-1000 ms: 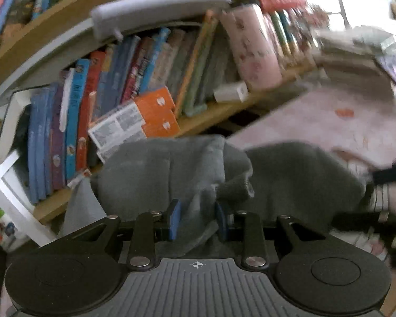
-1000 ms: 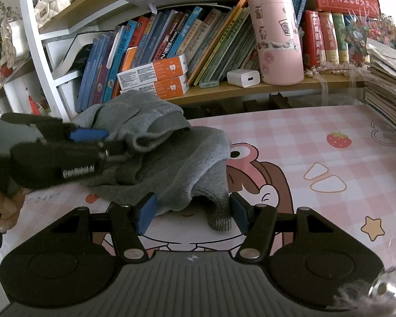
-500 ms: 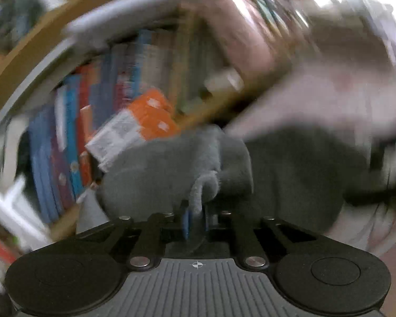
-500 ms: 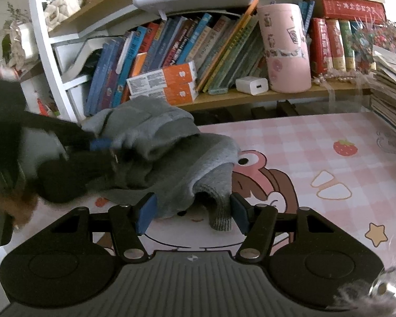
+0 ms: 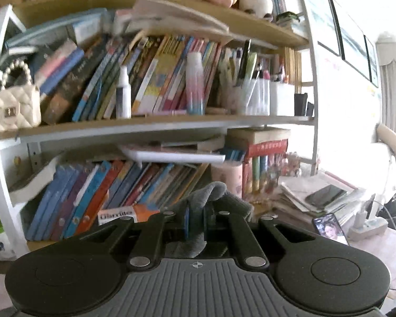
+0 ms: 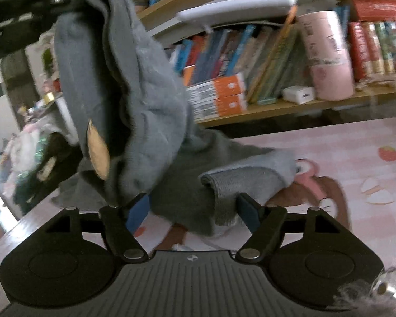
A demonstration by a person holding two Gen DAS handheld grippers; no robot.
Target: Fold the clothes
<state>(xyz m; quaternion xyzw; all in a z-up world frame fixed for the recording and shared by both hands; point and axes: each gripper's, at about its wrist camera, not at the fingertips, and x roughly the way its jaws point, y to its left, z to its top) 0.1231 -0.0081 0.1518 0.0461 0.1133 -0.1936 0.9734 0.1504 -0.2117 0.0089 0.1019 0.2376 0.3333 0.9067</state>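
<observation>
Grey garment (image 6: pixel 145 111) pinched in left tongs (image 5: pixel 195 223).

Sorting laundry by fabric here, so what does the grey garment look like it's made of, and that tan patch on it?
Grey garment: soft knit, probably fleece or sweatshirt cotton; matte, fuzzy nap, limp drape, ribbed-looking cuff. Tan patch: smooth and flat, perhaps faux suede or felt; motion blur leaves it open.

The garment (image 6: pixel 124 84) hangs at the left down onto the tabletop (image 6: pixel 356 142). Behind the tabletop stands a bookshelf (image 6: pixel 277 108), with boxes (image 6: pixel 219 97) left of a charger (image 6: pixel 298 94) and a canister (image 6: pixel 327 55).
</observation>
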